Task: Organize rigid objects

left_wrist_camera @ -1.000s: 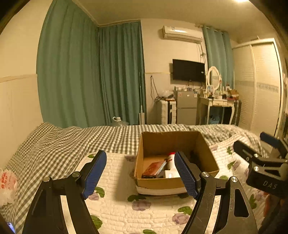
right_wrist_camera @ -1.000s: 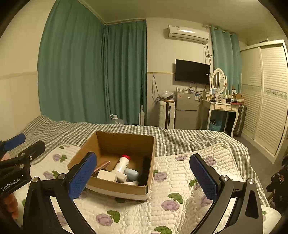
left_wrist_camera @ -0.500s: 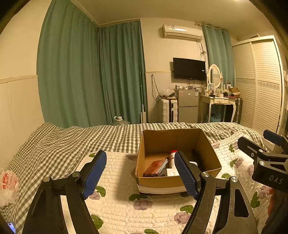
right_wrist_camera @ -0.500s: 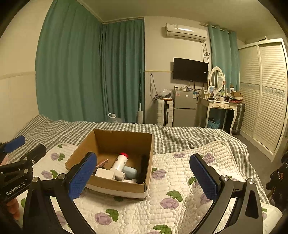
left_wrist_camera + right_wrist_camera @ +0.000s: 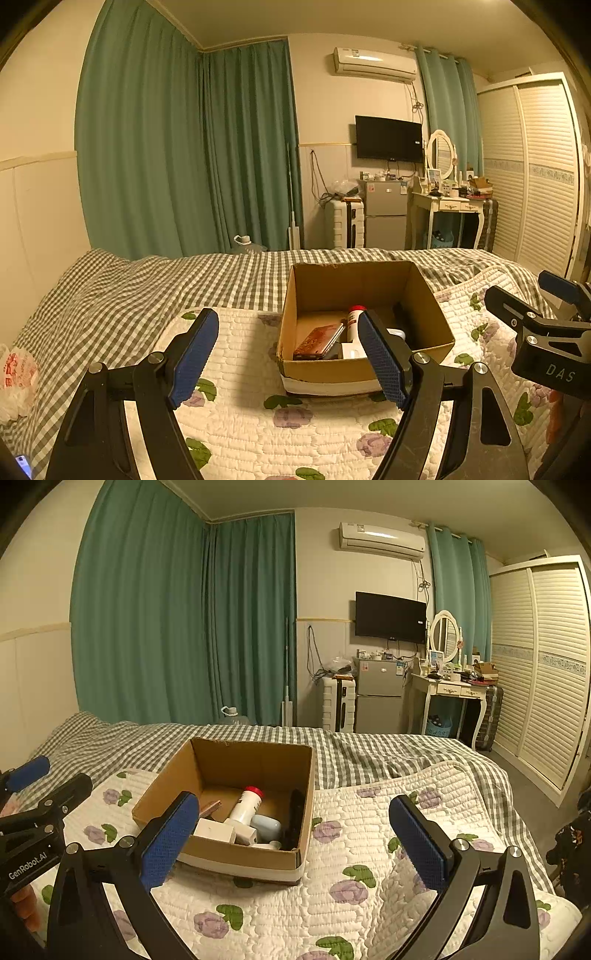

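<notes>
The cardboard box (image 5: 236, 853) sat on the flowered quilt (image 5: 369, 867) of the bed, and the things to be sorted lay inside it: a white bottle with a red cap (image 5: 245, 806), a white block (image 5: 215, 830) in front of the bottle, a pale blue case (image 5: 266, 826) at the bottle's right, a reddish flat case (image 5: 319, 341) leaning near the box's left wall. Both the left gripper (image 5: 288, 360) and the right gripper (image 5: 291, 840) hung short of the box with jaws spread wide and nothing between them. The likely trouble was the crowding: a finger pushed down beside the bottle might have shoved its neighbours or caught the box wall; the quilt was soft, so the box could have tipped or slid under a push. A dark object (image 5: 295, 814) against the box's right wall was too shadowed to name; the box's near wall hid the floor beneath the pile.
</notes>
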Demonstrator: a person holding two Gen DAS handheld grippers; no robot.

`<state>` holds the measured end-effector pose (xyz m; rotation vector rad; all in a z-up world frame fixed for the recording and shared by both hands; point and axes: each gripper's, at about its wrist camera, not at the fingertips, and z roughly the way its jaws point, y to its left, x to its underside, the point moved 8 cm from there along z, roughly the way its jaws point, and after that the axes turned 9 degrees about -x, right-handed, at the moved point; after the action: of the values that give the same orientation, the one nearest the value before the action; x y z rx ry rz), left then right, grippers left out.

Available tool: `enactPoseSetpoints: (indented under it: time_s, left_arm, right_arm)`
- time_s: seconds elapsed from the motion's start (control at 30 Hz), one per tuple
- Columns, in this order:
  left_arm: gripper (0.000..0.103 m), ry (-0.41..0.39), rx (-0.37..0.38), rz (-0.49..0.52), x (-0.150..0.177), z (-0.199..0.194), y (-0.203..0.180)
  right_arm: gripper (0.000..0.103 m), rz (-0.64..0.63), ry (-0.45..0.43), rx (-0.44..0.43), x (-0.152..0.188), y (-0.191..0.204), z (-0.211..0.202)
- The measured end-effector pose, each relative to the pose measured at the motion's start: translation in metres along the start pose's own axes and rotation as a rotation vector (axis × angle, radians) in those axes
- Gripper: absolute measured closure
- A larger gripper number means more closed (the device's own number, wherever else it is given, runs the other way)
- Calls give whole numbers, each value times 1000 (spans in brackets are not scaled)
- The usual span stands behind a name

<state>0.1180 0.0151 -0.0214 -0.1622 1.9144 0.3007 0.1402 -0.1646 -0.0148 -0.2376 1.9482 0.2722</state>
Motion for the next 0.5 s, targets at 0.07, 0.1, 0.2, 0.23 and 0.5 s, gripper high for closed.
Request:
enactPoseSetpoints:
  time_s: [0.07, 0.1, 0.2, 0.23, 0.5]
  left_arm:
    - [23, 0, 0, 0, 0, 0, 0]
    - [22, 1, 0, 0, 0, 0, 0]
    - [22, 1, 1, 1, 1, 0, 0]
    - [22, 1, 1, 2, 1, 0, -1]
    - [22, 4, 6, 3, 3, 0, -2]
  right_arm:
    - [0, 1, 0, -1, 0, 0, 0]
    - [0, 1, 0, -1, 0, 0, 0]
    - [0, 1, 1, 1, 0, 0, 0]
    - [0, 2, 0, 1, 1, 0, 0]
    - [0, 6, 5, 2, 5, -2, 1]
